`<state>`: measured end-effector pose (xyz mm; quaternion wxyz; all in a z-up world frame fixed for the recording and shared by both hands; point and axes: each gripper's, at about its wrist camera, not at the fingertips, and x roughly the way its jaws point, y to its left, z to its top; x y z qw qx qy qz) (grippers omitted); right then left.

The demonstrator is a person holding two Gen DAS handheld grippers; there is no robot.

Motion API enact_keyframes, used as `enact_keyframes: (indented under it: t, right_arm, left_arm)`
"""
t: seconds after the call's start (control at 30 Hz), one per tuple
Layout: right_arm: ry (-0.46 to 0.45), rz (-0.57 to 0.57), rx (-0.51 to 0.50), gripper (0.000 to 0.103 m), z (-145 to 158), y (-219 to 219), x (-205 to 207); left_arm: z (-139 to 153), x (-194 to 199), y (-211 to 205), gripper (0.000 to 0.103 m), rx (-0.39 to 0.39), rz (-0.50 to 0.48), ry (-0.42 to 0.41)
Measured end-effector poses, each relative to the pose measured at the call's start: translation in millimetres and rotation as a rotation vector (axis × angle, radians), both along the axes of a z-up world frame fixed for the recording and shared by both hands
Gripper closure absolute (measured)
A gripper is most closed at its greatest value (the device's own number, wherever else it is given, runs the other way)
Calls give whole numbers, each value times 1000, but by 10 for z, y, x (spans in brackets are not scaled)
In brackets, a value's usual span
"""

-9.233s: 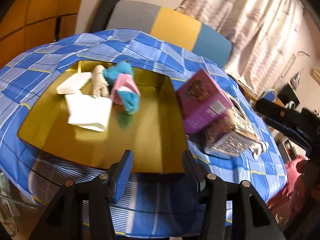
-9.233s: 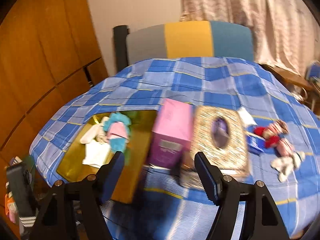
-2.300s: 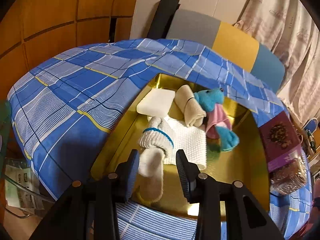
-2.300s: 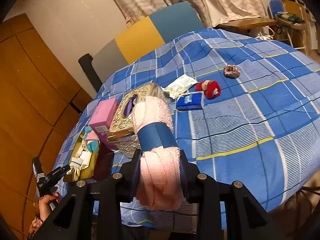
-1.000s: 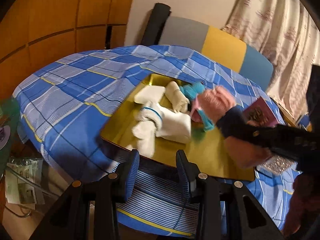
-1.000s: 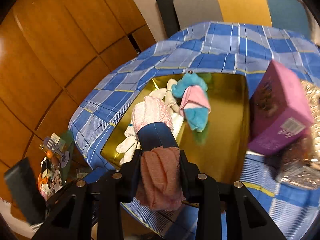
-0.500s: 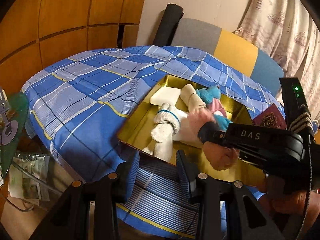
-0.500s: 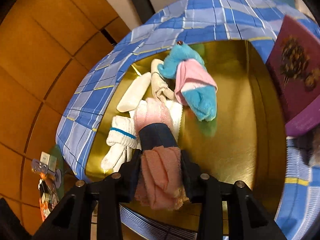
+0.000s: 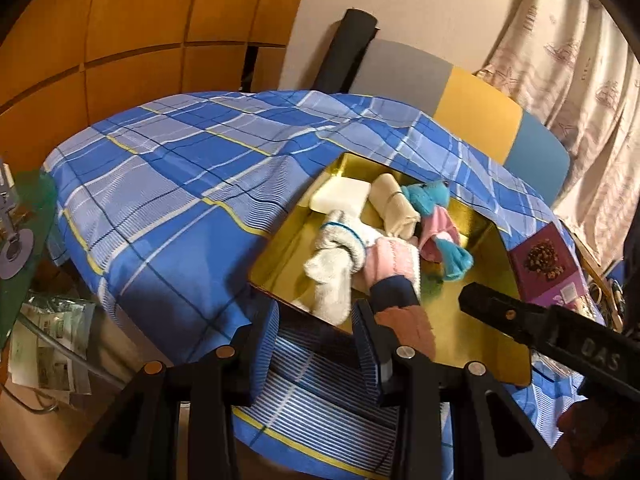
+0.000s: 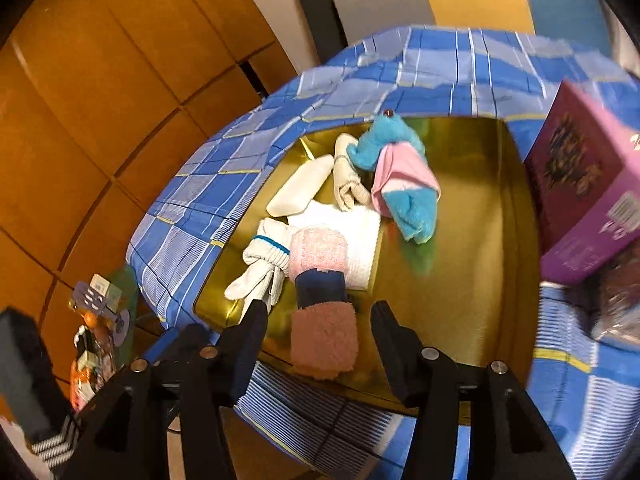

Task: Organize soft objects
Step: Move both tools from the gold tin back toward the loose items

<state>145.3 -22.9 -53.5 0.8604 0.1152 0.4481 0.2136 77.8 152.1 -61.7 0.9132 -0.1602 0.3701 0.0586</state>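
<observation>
A gold tray (image 10: 472,280) (image 9: 476,280) lies on the blue plaid table. A pink sock bundle with a navy band (image 10: 322,292) (image 9: 394,284) rests at the tray's near edge. My right gripper (image 10: 318,328) is open, jaws apart on either side of the bundle, not gripping it. A white sock with a blue stripe (image 10: 262,258) (image 9: 334,268), a white folded cloth (image 10: 362,236), a beige roll (image 10: 346,176), a white pad (image 10: 300,192) and a blue-pink plush (image 10: 398,172) (image 9: 436,224) also lie in the tray. My left gripper (image 9: 316,332) is open and empty in front of the tray.
A purple box (image 10: 584,184) (image 9: 546,266) stands right of the tray, with a glittery tissue box (image 10: 622,292) behind it. A grey, yellow and blue chair back (image 9: 472,112) is beyond the table. Clutter (image 10: 96,320) sits low at the left.
My right gripper has opened and let go of the pink sock bundle, which now lies in the tray. The left gripper has pulled back slightly.
</observation>
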Motion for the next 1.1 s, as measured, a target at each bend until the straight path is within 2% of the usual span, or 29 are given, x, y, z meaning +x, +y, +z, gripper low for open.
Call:
enact_keyframes:
  t: [0.33,0.6,0.87,1.1]
  right_arm:
    - [-182,-1,-89,45,415,-372,-408]
    - [-269,-131,-134,44,632,-1095,-707]
    - [-231,-291,-142,42,556,-1881,-919]
    - [-49,-484,-141,40,81,-2682,-1004]
  left_arm:
    - [-21,-5,-313,65,-21,-144,-14]
    - [-16,-70,-594,63,-16,-247,-36]
    - [-50,-181,-924,62,-31,-366,-49]
    - [-67,-299,-1341,60,-43,-488,-44]
